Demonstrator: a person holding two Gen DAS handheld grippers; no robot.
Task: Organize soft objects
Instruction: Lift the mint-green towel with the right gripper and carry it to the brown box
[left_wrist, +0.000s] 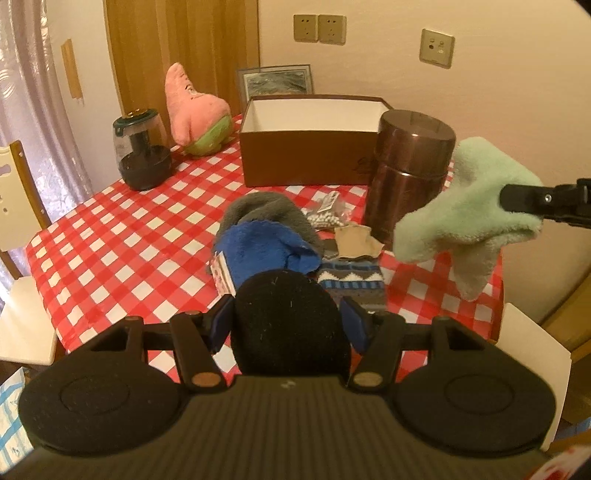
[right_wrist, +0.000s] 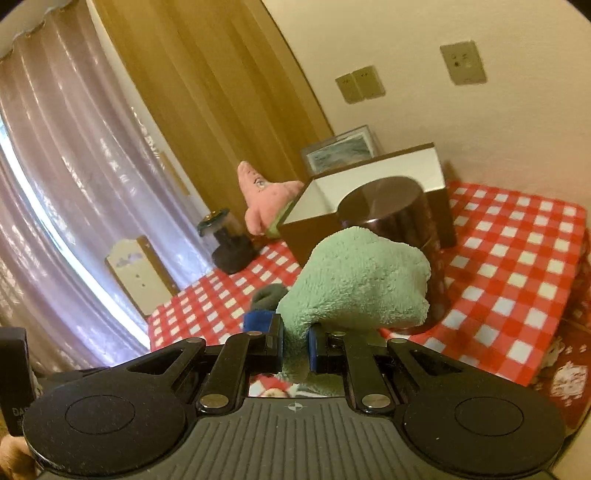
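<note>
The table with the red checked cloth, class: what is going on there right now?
A person is sorting soft things with two hand-held tongs. The right tongs are shut on a pale green fleece sock, held in the air near the brown canister. The left tongs grip a black soft item above the pile of socks. The open brown box looks empty in these views.

The left gripper (left_wrist: 290, 325) fills the lower middle of its own view, its blue-padded fingers (left_wrist: 222, 325) spread wide on either side of a black fuzzy thing (left_wrist: 290, 321) that sits between them. The right gripper (right_wrist: 295, 341) sits at the bottom centre of its view, jaws nearly together and pinching a pale green fleece cloth (right_wrist: 354, 280). In the left view, that gripper's black fingertip (left_wrist: 517, 197) reaches in from the right edge, level with the middle of the frame.
</note>
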